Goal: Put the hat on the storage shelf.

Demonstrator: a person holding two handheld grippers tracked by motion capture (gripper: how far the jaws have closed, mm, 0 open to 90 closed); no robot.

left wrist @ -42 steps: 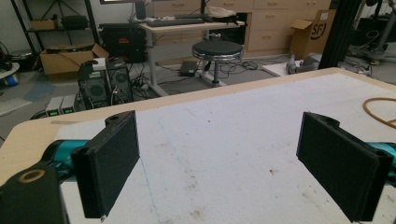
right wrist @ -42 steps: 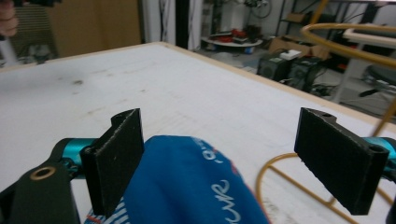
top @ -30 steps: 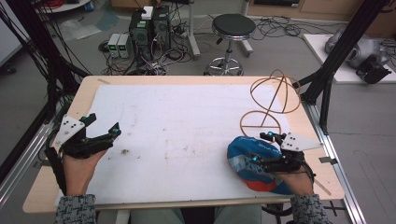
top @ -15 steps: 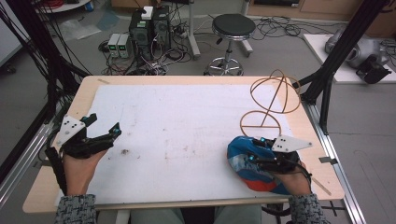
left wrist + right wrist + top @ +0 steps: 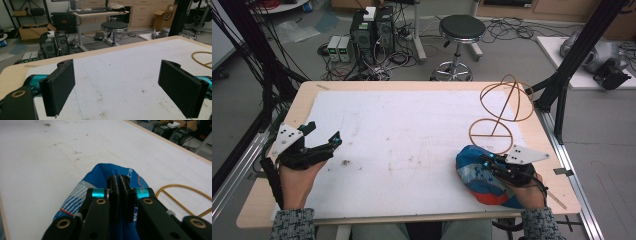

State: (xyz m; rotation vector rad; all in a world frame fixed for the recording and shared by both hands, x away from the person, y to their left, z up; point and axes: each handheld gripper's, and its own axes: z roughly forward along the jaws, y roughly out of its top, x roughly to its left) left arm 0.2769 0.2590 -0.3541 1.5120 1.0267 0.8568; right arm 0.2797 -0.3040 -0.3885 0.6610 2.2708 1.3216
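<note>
We see a stained white mat [image 5: 412, 145] on the table [image 5: 302, 102], stool [image 5: 460, 30] behind; right gripper [image 5: 119, 181] jaws just closed, pinching the blue cloth [image 5: 472, 172] under it at the near right edge; left gripper [image 5: 117, 87] wide, empty

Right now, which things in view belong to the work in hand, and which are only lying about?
In the work:
- blue cloth, a fold pinched
- right gripper, jaws just closed on it

Lying about:
- wire frame, beyond the cloth on the table
- left gripper, open over bare table
- stool and computer boxes on the floor
</note>
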